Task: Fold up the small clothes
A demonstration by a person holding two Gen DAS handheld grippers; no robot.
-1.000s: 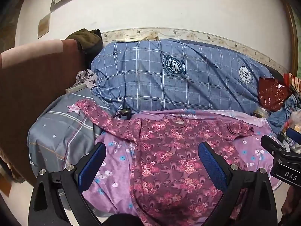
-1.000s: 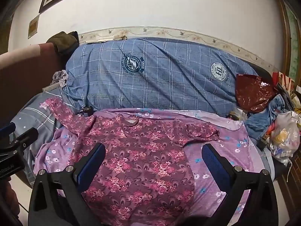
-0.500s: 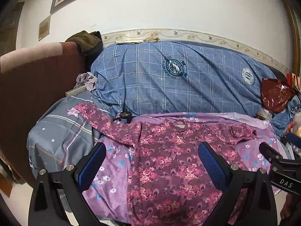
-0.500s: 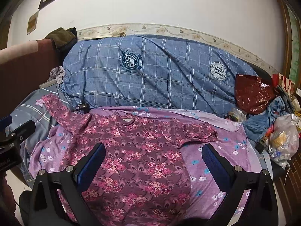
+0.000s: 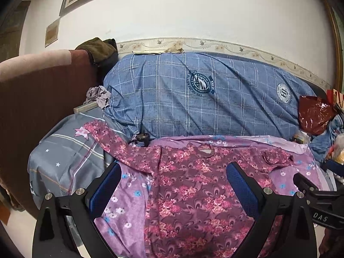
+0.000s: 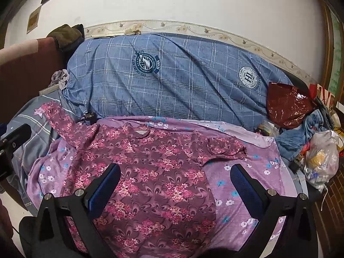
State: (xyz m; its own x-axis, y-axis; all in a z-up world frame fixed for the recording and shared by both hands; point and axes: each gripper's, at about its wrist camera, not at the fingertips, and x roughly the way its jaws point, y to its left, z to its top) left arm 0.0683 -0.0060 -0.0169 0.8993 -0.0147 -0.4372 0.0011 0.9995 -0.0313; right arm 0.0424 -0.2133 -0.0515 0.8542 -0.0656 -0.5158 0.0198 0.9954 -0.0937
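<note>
A maroon floral long-sleeved top [image 5: 189, 189] [image 6: 150, 172] lies spread flat on a purple flowered sheet [image 5: 129, 195] [image 6: 247, 172]. Its left sleeve stretches out to the upper left over a grey pillow; its right sleeve is bunched near the shoulder [image 6: 225, 148]. My left gripper [image 5: 172, 185] is open and empty above the top's lower left part. My right gripper [image 6: 175, 185] is open and empty above its lower right part. The right gripper's body shows at the right edge of the left wrist view [image 5: 318, 197].
A big blue checked quilt [image 5: 204, 99] [image 6: 172, 81] lies behind the top along the wall. A grey star pillow [image 5: 64, 159] and a brown headboard [image 5: 32, 99] are on the left. A red bag [image 6: 288, 105], blue clothes and a plastic bag [image 6: 322, 161] sit on the right.
Both grippers have pulled back and risen a little from the top, so more of the bed shows. Both stay open and the top has not moved.
</note>
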